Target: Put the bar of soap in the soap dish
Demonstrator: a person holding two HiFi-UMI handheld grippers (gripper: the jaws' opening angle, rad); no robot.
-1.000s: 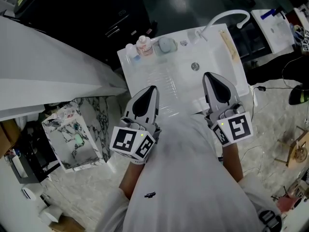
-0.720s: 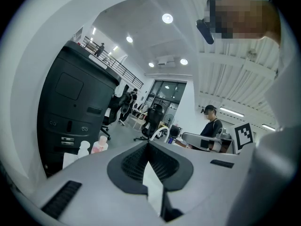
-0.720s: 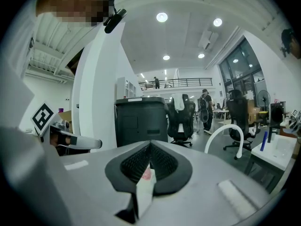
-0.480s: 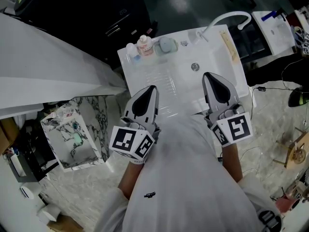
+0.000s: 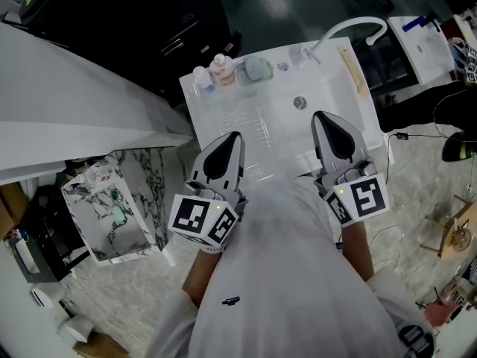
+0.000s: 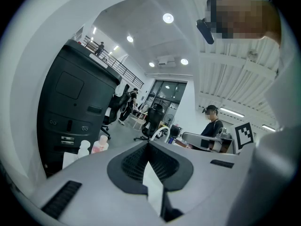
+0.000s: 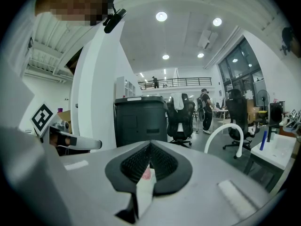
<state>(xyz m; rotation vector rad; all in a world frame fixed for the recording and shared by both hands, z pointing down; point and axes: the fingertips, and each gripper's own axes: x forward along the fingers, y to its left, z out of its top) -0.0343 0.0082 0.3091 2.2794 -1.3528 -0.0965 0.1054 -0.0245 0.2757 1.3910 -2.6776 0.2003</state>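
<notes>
A pale grey-green rounded piece lies on the back ledge of the white sink; I cannot tell whether it is the soap, the dish, or both. My left gripper hovers over the ribbed drainboard near the front edge, jaws shut and empty. My right gripper hangs over the basin near the drain, also shut and empty. In the left gripper view the jaws meet in a point. In the right gripper view the jaws are likewise closed.
A pink bottle and a clear bottle stand left of the rounded piece. A white curved faucet rises at the back right. A tan strip lies along the sink's right rim. A marbled box sits on the floor to the left.
</notes>
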